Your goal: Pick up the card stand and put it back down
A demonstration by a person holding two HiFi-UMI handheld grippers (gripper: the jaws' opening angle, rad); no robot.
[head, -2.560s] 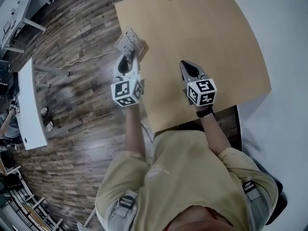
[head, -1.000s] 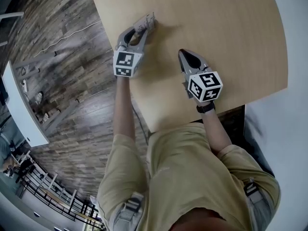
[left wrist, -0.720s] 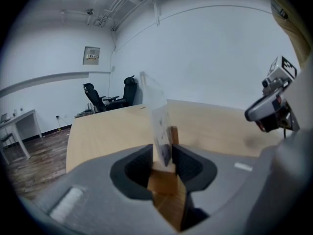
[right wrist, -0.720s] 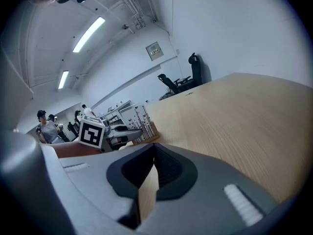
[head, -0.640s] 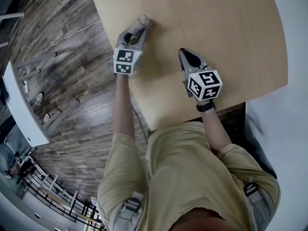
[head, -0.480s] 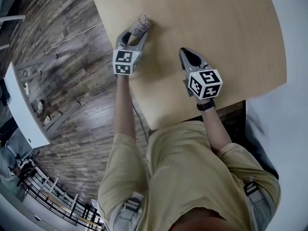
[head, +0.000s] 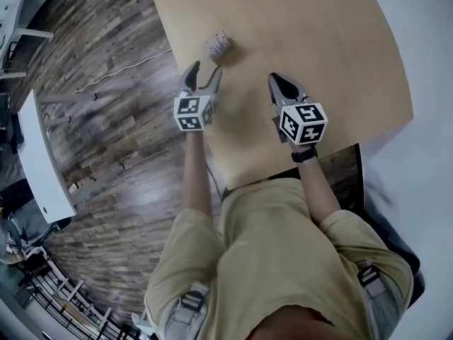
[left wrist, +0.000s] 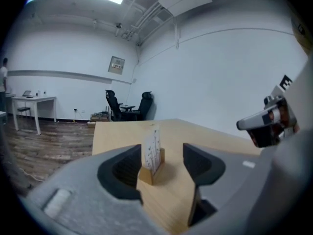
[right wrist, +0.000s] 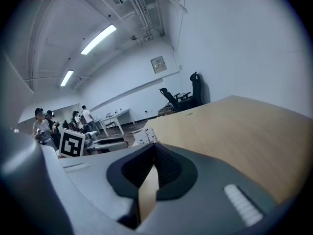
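Observation:
The card stand (head: 219, 46), a small wooden block with a white card upright in it, rests on the light wooden table (head: 318, 41) near its left edge. My left gripper (head: 202, 71) hangs just short of it, over the table's edge. Its jaws have just been opening and now stand open with nothing pressed between them. In the left gripper view the card stand (left wrist: 151, 158) shows beyond the wide pads (left wrist: 124, 166), apart from them. My right gripper (head: 281, 83) hovers over the table nearer the person, jaws shut and empty. Its view shows the card stand (right wrist: 145, 136) to the left.
The table's left edge (head: 185, 98) drops to a wood-plank floor (head: 106, 119). A white table (head: 42, 161) stands further left. Office chairs (left wrist: 128, 105) sit beyond the table's far end. Several people (right wrist: 44, 117) stand in the distance.
The left gripper let go of the card stand, opened its jaws and drew back toward the person. The stand stays upright on the table. The right gripper barely shifted.

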